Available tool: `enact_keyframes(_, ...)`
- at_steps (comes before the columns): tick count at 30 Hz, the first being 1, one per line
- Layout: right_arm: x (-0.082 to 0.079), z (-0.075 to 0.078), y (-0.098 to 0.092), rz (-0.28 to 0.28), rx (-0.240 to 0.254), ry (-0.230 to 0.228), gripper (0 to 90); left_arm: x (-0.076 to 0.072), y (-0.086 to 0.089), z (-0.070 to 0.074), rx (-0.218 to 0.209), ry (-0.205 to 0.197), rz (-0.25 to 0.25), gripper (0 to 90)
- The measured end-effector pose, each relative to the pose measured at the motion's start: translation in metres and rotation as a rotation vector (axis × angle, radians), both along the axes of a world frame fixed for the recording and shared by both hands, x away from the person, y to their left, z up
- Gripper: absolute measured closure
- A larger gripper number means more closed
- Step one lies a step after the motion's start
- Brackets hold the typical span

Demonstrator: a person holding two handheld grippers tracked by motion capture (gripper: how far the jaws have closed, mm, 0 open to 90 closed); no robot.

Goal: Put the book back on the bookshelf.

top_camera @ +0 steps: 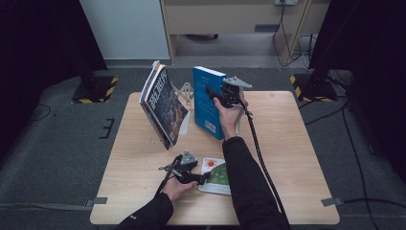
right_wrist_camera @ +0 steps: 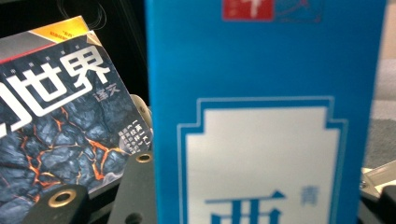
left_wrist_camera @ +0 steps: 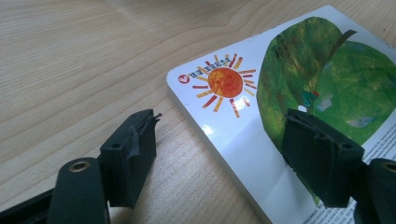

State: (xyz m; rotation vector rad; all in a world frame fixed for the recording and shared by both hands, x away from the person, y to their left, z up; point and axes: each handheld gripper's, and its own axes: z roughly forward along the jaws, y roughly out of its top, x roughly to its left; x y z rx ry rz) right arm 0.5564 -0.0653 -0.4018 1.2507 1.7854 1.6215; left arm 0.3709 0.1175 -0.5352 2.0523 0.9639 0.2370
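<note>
On desk, L gripper (top_camera: 203,178): spread, astride picture book (top_camera: 218,176) edge.
R gripper (top_camera: 214,94): pinching blue book (top_camera: 207,103); pads hidden.

I am stretching my right arm forward toward twelve o'clock, lifting my right gripper (top_camera: 221,96) above the table with its jaws clamping an upright blue book (top_camera: 208,102). I am resting my left hand (top_camera: 176,188) low near six o'clock, pointing my left gripper (top_camera: 203,178) toward three o'clock, its jaws gaping apart and gripping nothing.
</note>
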Motion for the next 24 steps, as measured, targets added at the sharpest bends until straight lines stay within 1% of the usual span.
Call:
enact_keyframes(2, -0.001, 0.000, -0.001, -0.003, 0.002, -0.005, 61.5, 0.000, 0.000, 0.000, 0.000, 0.000, 0.000, 25.1)
enact_keyframes(5, -0.003, -0.002, -0.001, -0.002, -0.024, -0.025, 61.4, 0.000, 0.000, 0.000, 0.000, 0.000, 0.000, 25.2)
enact_keyframes(8, -0.007, -0.005, -0.004, 0.005, -0.028, -0.038, 61.2, 0.000, 0.000, 0.000, 0.000, 0.000, 0.000, 25.1)
enact_keyframes(11, -0.010, -0.009, -0.009, 0.004, -0.028, -0.029, 60.3, 0.000, 0.000, 0.000, 0.000, 0.000, 0.001, 25.1)
enact_keyframes(13, -0.011, -0.011, -0.013, 0.005, -0.044, -0.021, 59.9, 0.000, 0.000, 0.000, 0.000, 0.000, 0.001, 25.1)
enact_keyframes(15, -0.014, -0.014, -0.017, 0.008, -0.071, -0.015, 60.0, 0.000, 0.000, 0.000, 0.000, 0.000, 0.000, 25.1)
enact_keyframes(19, -0.017, -0.017, -0.025, 0.015, -0.047, -0.010, 60.2, 0.000, 0.000, 0.000, 0.001, -0.001, 0.000, 25.1)
enact_keyframes(24, -0.022, -0.018, -0.027, 0.030, -0.060, -0.026, 60.1, 0.000, 0.000, 0.000, 0.001, 0.000, 0.000, 25.0)
